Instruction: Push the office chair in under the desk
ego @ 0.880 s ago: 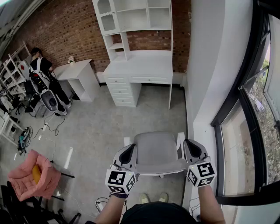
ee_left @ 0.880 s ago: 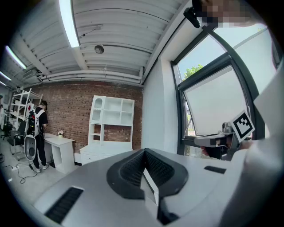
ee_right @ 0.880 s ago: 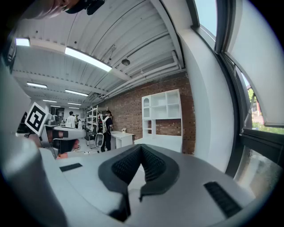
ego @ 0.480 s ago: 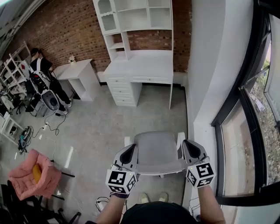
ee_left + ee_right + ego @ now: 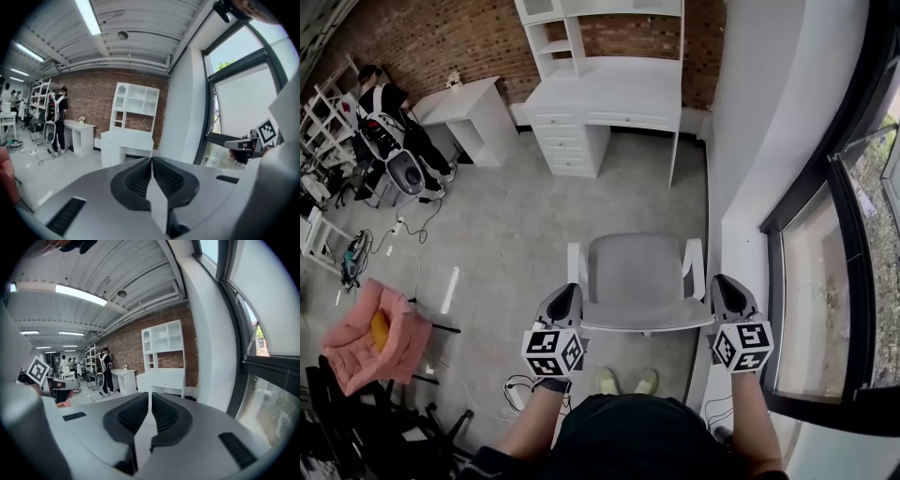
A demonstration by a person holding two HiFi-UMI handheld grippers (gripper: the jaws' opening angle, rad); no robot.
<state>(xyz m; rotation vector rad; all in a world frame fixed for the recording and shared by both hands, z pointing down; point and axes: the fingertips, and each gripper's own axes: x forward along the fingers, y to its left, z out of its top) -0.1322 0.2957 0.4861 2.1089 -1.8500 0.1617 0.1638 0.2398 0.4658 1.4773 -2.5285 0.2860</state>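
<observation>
The office chair (image 5: 636, 278), with a grey seat and white armrests, stands on the grey floor, facing the white desk (image 5: 609, 96) with drawers and a shelf unit at the back wall. A stretch of floor lies between them. My left gripper (image 5: 569, 294) is shut and sits at the chair's rear left corner. My right gripper (image 5: 720, 284) is shut too, beside the chair's right armrest at the rear. Nothing is between either pair of jaws. The left gripper (image 5: 152, 160) and the right gripper (image 5: 150, 394) both point at the desk (image 5: 125, 140) (image 5: 163, 376); the chair is hidden below them there.
A white wall (image 5: 755, 141) and dark-framed windows (image 5: 825, 281) run close along the chair's right. At the back left stand a small white table (image 5: 469, 108) and a person (image 5: 386, 105). Cables (image 5: 403, 239) lie on the floor; a pink-draped seat (image 5: 370, 347) stands left.
The head view has tipped downward, so the chair, the grippers and the desk sit higher in the picture. Both grippers remain shut at the chair's rear corners.
</observation>
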